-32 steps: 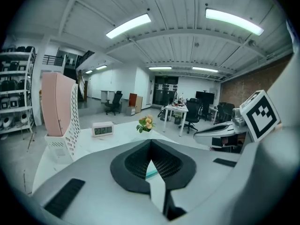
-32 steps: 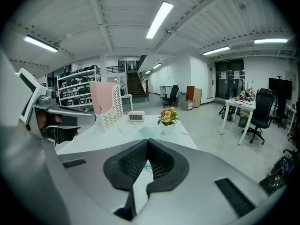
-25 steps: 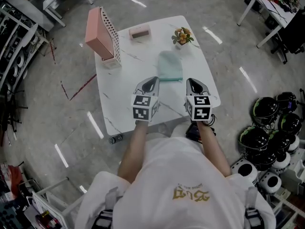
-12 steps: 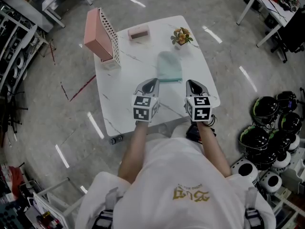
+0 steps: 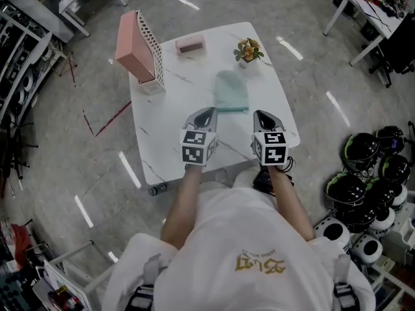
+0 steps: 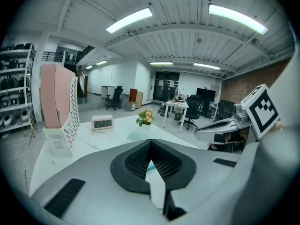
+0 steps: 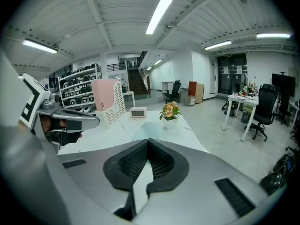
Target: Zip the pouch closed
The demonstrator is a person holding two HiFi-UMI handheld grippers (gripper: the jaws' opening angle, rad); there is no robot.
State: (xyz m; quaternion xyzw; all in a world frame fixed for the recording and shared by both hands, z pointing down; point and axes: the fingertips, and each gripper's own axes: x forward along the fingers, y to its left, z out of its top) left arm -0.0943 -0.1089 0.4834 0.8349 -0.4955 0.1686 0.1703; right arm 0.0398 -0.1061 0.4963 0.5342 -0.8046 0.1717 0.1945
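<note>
Pale-teal soft fabric pouch [image 5: 231, 91] lies flat on the white marble-patterned table [image 5: 188, 83], zip state unreadable; nearer, left gripper [image 5: 209, 111] and right gripper [image 5: 260, 114] hover, jaws together, empty.

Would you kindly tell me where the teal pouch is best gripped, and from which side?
Probably a corner of its straight near edge, coming from the person's side: the teal pouch lies flat on the table, rounded end away, that edge facing the left gripper and right gripper. Its zipper pull cannot be made out.
</note>
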